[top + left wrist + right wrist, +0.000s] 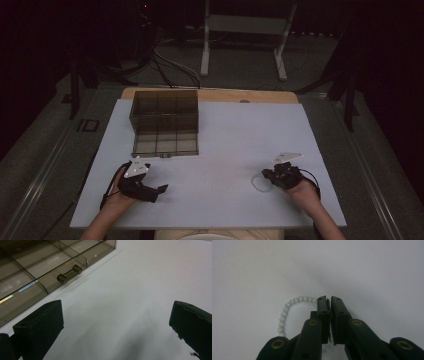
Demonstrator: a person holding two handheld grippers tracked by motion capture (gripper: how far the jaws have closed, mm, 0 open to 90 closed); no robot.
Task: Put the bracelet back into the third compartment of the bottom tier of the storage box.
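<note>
Down at the near edge of the tabletop (220, 150), the right tongs (329, 300) have their two black jaws pressed together, with only a thin slit between the pads. A string of small white beads (287, 308) curves out from the left side of those jaws in the right gripper view; its top end touches the left jaw tip, and its lower end runs behind the gripper body. Whether any bead sits between the pads cannot be told, since the jaws hide that spot. From the high view the right tongs (270, 176) lie low over the white surface, and the bead string (259, 183) shows as a faint pale loop on the sheet just to their left.

The left tongs (117, 317) are spread wide, one jaw at each side of the left gripper view with bare white surface between them and nothing held. In the high view the left tongs (155, 192) rest near the front left of the sheet, pointing toward the middle, well apart from the right pair.

Farther back on the left stands a smoky, see-through compartment box (165, 122), its lid standing up and its divided cells facing upward. A small latch (69, 274) juts from its front wall, near the left tongs.
</note>
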